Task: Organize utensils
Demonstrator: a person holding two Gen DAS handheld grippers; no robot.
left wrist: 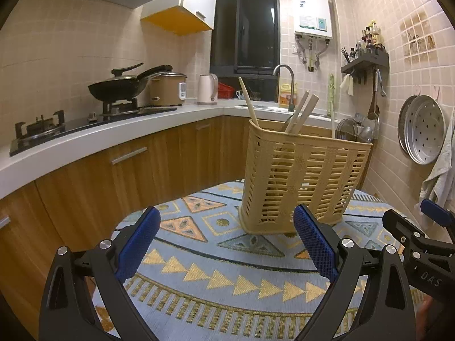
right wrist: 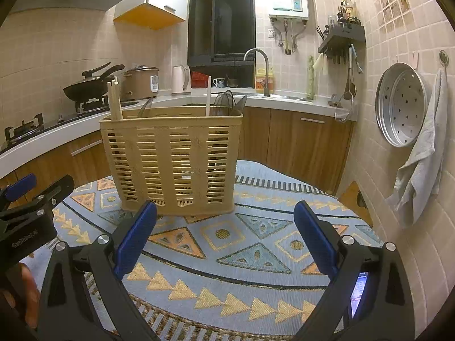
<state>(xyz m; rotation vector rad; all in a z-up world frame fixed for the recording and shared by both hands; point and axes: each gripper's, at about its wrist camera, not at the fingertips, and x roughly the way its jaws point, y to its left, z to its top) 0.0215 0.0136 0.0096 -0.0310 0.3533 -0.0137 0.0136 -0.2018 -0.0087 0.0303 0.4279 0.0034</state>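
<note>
While both jaws stand wide apart holding nothing, the left gripper [left wrist: 226, 240] and right gripper [right wrist: 226, 234] hover over a woven, triangle-patterned tablecloth [right wrist: 227, 255]. Just ahead stands the slatted beige plastic utensil basket [right wrist: 173, 162], upright, holding wooden chopsticks [left wrist: 298, 113].

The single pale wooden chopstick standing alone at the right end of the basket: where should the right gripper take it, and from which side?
Grip the single pale wooden chopstick on its bare upper shaft above the beige slotted plastic basket rim, coming from above with the open right gripper. It stands nearly upright, and the metal utensils crowd its right, so close the fingers from front and back.
</note>
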